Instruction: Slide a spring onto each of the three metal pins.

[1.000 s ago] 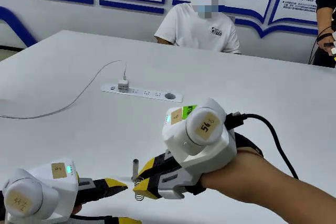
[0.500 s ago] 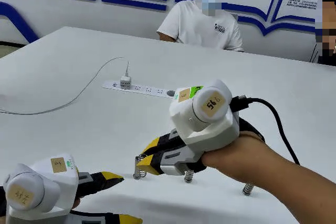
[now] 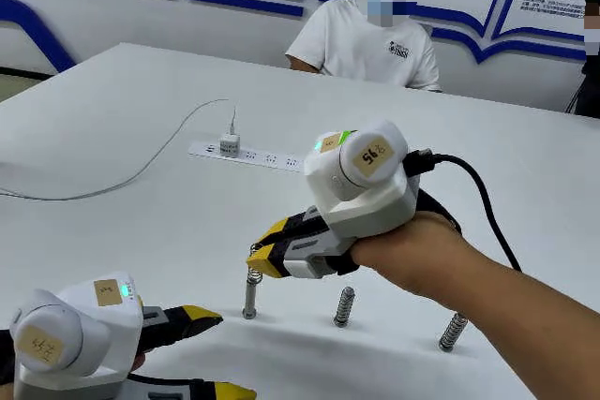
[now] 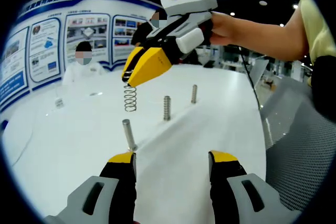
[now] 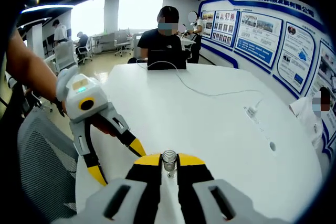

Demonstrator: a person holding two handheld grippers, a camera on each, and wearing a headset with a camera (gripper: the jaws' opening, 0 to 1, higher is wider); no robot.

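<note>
Hanging from the clenched right tongs [image 3: 255, 261], the last spring [image 3: 254, 275] sits just above the bare pin [image 3: 249, 303]. In the left gripper view a small gap separates them. The middle pin [image 3: 345, 306] and the end pin [image 3: 453, 332] already wear springs. The left tongs [image 3: 225, 355] rest released near the bare pin's base, low over the bench [image 3: 141, 231]. Gripped only by its top coils, the spring may swing. Lowered off-axis, it would likely snag the pin's tip, buckle, or pop free.
</note>
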